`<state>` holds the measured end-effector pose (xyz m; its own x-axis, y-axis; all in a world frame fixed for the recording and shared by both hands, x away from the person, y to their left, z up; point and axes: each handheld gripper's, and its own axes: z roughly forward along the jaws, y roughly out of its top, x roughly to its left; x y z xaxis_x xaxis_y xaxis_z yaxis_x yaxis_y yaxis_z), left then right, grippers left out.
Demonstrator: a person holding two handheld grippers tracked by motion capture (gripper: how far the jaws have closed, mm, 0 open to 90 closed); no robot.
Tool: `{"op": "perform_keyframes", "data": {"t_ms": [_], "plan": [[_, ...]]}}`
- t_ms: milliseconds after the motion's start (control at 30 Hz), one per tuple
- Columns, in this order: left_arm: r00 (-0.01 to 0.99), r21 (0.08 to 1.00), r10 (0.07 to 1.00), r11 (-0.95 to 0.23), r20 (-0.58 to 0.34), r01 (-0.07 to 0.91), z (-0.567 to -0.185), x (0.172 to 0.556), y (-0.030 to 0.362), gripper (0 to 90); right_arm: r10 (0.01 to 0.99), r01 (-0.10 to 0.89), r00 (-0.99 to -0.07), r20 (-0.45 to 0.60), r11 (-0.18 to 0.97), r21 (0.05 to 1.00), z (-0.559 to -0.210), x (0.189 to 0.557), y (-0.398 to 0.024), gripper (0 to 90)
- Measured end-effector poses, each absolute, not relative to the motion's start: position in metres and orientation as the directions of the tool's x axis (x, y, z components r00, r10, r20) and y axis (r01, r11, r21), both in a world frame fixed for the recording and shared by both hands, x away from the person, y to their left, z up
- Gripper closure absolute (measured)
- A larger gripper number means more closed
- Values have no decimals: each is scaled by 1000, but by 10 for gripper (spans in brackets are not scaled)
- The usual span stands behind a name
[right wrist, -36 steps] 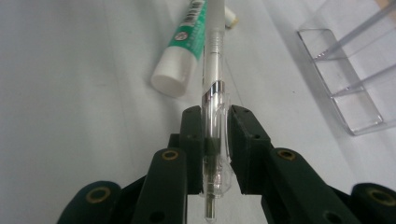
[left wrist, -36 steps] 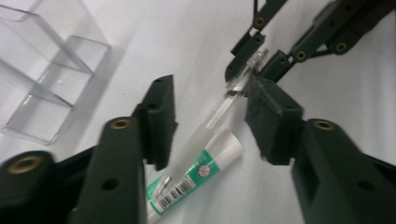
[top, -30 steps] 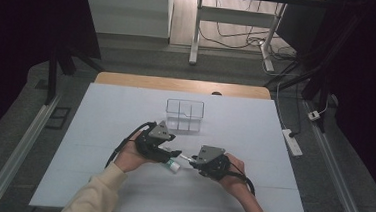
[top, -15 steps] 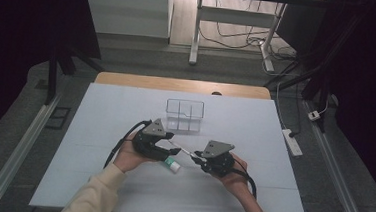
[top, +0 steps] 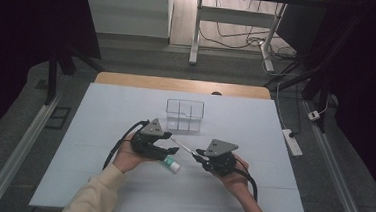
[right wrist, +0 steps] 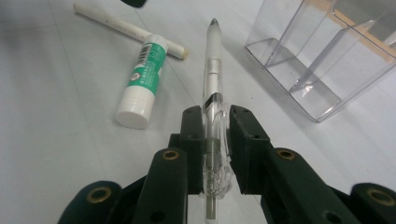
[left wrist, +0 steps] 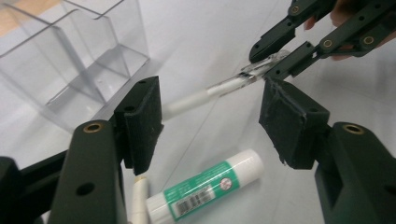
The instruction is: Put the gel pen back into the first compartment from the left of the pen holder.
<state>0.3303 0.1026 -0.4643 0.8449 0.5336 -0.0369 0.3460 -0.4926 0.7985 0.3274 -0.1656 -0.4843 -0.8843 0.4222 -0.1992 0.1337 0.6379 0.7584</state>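
My right gripper (right wrist: 215,119) is shut on a pen (right wrist: 212,70) with a clear barrel and a white grip section. It holds the pen near its back end, and the tip points away from the gripper. In the high view the pen (top: 183,147) bridges the gap from the right gripper (top: 200,156) toward the left gripper (top: 165,144). My left gripper (left wrist: 212,116) is open, with nothing between its pads. The pen (left wrist: 219,88) and the right gripper (left wrist: 268,58) lie just beyond it. A green-and-white glue stick (left wrist: 210,186) lies on the table below.
A clear plastic organizer (top: 184,116) with compartments stands just beyond the hands. Beside the glue stick (right wrist: 142,79) a thin white stick (right wrist: 121,25) lies on the white table (top: 273,142). A power strip (top: 292,142) rests past the right edge.
The right gripper has shifted slightly to the right with the pen, leaving the glue stick exposed between the hands. The left gripper has kept its place.
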Motion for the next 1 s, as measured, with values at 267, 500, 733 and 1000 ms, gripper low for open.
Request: {"op": "perform_keyframes", "data": {"t_ms": [267, 500, 733, 1000], "plan": [[832, 785, 548, -474, -92, 399, -471, 334, 112, 389, 437, 146, -883, -172, 603, 784, -482, 328, -170, 753], [825, 780, 539, -439, -170, 447, -480, 337, 108, 371, 457, 127, -874, -166, 545, 829, -474, 326, -175, 754], [805, 791, 541, -369, -243, 487, -484, 342, 107, 359, 445, 103, -880, -167, 522, 847, -474, 323, -172, 753], [791, 802, 538, -313, -292, 509, -486, 347, 110, 368, 416, 79, -894, -167, 513, 854, -477, 320, -168, 753]]}}
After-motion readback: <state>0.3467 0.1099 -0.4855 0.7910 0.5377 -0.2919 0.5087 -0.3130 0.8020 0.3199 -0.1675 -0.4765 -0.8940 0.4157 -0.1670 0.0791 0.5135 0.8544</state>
